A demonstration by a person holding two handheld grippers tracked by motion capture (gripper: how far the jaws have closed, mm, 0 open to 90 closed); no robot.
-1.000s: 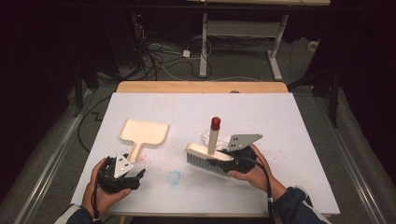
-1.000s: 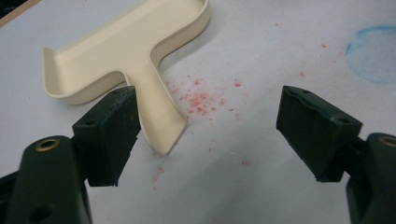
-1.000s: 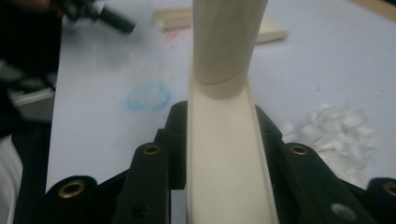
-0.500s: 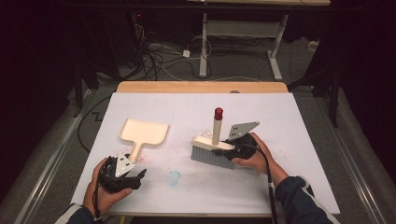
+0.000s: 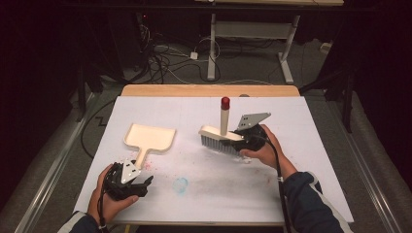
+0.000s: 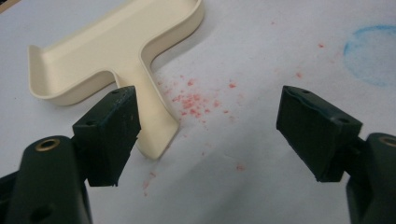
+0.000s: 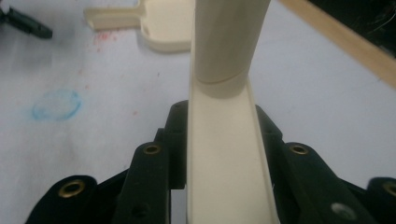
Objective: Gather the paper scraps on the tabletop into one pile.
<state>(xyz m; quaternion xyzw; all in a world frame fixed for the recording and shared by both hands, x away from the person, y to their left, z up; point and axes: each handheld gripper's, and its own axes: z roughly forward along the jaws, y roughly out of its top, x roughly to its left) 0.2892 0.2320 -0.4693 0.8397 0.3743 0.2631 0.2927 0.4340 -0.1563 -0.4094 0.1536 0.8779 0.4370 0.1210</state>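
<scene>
The white paper-covered surface [image 5: 291,126] is the one bright area in the high view; the floor and the room around it sink into near black, so the light falls from above onto it. Shadows there are faint and soft, and no glare shows. That view is grainy and soft. In the left gripper view the near black jaws are slightly soft. In the right gripper view the cream plastic brush with grey bristles [image 7: 224,140] is blurred at close range.

Beyond my tools the room is dark; I see tangled cables [image 5: 165,58] on grey floor [image 5: 58,145] and a white desk frame [image 5: 252,34] behind the bench [image 5: 209,90].
</scene>
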